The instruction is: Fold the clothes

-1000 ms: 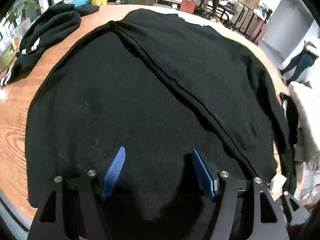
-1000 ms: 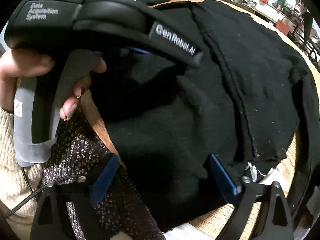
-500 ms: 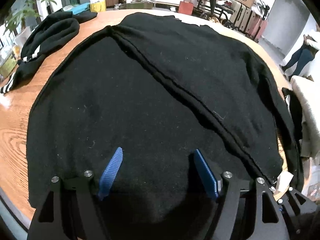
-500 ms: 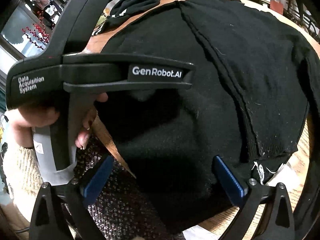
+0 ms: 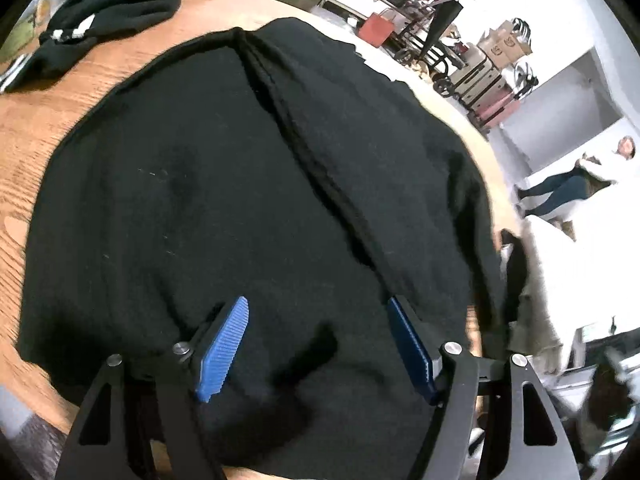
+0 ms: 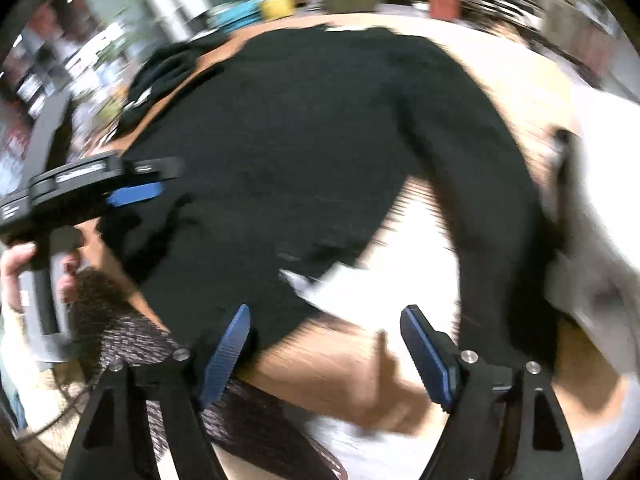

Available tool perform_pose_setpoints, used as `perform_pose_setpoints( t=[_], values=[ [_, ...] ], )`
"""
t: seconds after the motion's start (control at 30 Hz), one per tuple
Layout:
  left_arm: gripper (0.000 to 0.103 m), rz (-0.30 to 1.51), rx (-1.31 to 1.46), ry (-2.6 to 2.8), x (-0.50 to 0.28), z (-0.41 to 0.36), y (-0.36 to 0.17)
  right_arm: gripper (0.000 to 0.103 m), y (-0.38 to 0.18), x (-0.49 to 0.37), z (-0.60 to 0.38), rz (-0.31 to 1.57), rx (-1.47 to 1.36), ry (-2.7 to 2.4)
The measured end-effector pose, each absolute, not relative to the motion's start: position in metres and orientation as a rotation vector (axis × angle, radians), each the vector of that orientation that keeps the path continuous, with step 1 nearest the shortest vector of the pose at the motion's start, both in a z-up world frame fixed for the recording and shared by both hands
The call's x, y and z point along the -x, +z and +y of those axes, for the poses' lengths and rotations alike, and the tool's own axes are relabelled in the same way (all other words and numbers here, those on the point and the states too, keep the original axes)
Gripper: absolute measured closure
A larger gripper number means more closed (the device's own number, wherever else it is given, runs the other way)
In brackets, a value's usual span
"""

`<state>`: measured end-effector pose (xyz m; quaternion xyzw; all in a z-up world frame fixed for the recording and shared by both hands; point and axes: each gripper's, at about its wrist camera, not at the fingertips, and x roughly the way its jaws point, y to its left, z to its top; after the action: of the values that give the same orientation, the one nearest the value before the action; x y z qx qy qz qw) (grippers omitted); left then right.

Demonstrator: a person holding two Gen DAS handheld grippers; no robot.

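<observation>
A black sweater lies spread on the wooden table, with a raised fold line running from the far edge to the near right. My left gripper hovers over its near hem, jaws wide and closing slightly, with only flat cloth below the pads. The right wrist view is blurred. There my right gripper hangs over the sweater's near right corner and the table edge. Its jaws are closing and nothing is pinched between them. A white label sticks out at that corner. The left gripper shows at the left.
A second black garment with white stripes lies at the table's far left. A pale garment is heaped off the right edge. A person stands far right by carts and boxes. A hand holds the left gripper's handle.
My right gripper has swung right along the near edge and rolled, and its jaws have narrowed. The left gripper has rolled but stays over the hem.
</observation>
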<state>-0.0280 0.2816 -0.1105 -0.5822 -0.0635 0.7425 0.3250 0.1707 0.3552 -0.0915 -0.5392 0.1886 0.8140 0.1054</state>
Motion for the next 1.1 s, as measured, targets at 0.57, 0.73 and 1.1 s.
perform_pose_setpoints(
  t=[0.57,0.73,1.1],
  values=[
    [0.031,0.040,1.509,1.893,-0.024,0.323,-0.097,0.022,-0.093,-0.302,0.450,0.646,1.405,2.084],
    [0.031,0.044,1.526,1.894,-0.034,0.319,-0.101,0.022,-0.098,-0.335,0.465,0.683,1.410,1.986],
    [0.031,0.027,1.528,1.876,-0.043,0.319,-0.099,0.021,-0.125,-0.394,0.482,1.111,1.351,1.938]
  ],
)
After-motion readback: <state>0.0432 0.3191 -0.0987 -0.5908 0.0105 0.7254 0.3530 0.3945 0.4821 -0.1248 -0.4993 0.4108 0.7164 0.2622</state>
